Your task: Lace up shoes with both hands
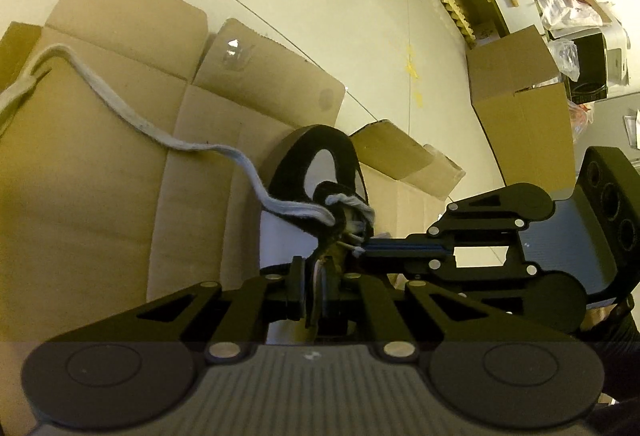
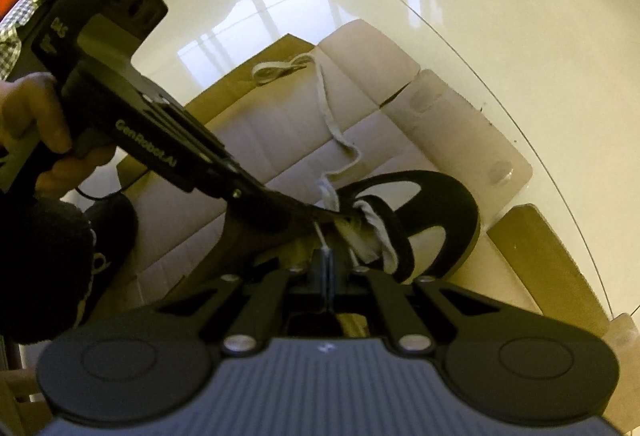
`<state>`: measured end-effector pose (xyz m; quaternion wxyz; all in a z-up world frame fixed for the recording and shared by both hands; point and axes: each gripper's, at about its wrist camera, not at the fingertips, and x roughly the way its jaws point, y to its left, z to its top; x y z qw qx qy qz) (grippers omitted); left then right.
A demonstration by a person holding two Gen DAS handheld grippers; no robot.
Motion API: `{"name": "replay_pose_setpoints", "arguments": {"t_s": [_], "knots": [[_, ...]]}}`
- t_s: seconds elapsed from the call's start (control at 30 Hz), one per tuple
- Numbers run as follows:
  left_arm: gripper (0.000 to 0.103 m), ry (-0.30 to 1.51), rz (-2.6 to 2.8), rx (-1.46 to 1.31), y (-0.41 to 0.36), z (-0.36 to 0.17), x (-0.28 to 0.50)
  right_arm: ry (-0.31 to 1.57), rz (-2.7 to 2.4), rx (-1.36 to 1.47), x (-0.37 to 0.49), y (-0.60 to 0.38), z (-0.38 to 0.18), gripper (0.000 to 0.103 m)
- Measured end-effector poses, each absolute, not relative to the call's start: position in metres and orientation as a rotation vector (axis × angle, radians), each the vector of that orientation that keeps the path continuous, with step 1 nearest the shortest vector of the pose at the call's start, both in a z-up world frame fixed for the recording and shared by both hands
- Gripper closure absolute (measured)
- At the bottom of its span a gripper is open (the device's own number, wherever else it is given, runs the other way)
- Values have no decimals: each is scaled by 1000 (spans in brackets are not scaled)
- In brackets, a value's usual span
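One black shoe with white side panels (image 1: 316, 164) stands on flattened brown cardboard (image 1: 100, 196) on the shiny pale floor (image 2: 440, 16). Its flat grey-white lace (image 1: 132, 116) trails far out across the cardboard. The right gripper (image 2: 325, 268) has its jaws pressed together on the thin white lace tip (image 2: 322, 240), right by the eyelets. The left gripper (image 1: 316, 288) has its jaws pinched on the shoe's edge near the tongue, though it is dark there and hard to see.

Things could go wrong from here. The tip is tiny and may slip out if the right hand pulls hard. The shoe is light and could tip over or slide. The long loose lace might snag or twist on the cardboard.
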<state>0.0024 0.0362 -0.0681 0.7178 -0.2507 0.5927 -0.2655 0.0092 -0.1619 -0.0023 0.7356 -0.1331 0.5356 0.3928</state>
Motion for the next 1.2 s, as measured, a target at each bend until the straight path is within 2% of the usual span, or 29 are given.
{"name": "replay_pose_setpoints", "arguments": {"t_s": [0.33, 0.53, 0.57, 0.6, 0.63, 0.67, 0.7, 0.83, 0.87, 0.9, 0.93, 1.0, 1.13, 1.17, 1.2], "knots": [[95, 1301, -603, -531, 38, -67, -1, 1174, 855, -274, 10, -157, -4, 101], [85, 1291, -642, -526, 37, -65, -1, 1113, 861, -265, 8, -149, 0, 102], [79, 1292, -652, -540, 38, -65, -1, 1110, 859, -261, 9, -149, 0, 102], [68, 1295, -661, -564, 40, -64, 0, 1108, 857, -257, 10, -150, -1, 102], [61, 1294, -662, -581, 41, -64, 0, 1112, 854, -248, 11, -151, -2, 102], [48, 1290, -660, -594, 42, -63, 0, 1114, 851, -241, 11, -151, -2, 102], [46, 1280, -656, -614, 45, -62, 0, 1118, 848, -228, 12, -153, -3, 102], [47, 1247, -592, -834, 62, -70, 5, 1124, 841, -222, 11, -155, -5, 101], [50, 1247, -569, -885, 65, -74, 5, 1126, 839, -220, 11, -155, -5, 101], [59, 1253, -537, -961, 69, -81, 6, 1125, 838, -220, 11, -155, -5, 101], [65, 1266, -510, -1030, 71, -89, 5, 1125, 837, -219, 11, -155, -5, 101], [69, 1290, -456, -1144, 74, -104, 4, 1123, 838, -224, 10, -155, -5, 101], [72, 1311, -442, -1159, 66, -111, -2, 1128, 836, -209, 11, -157, -5, 101], [74, 1306, -441, -1143, 64, -111, -3, 1129, 835, -208, 11, -158, -5, 101], [83, 1301, -438, -1129, 63, -110, -3, 1128, 834, -206, 11, -158, -5, 101]]}}
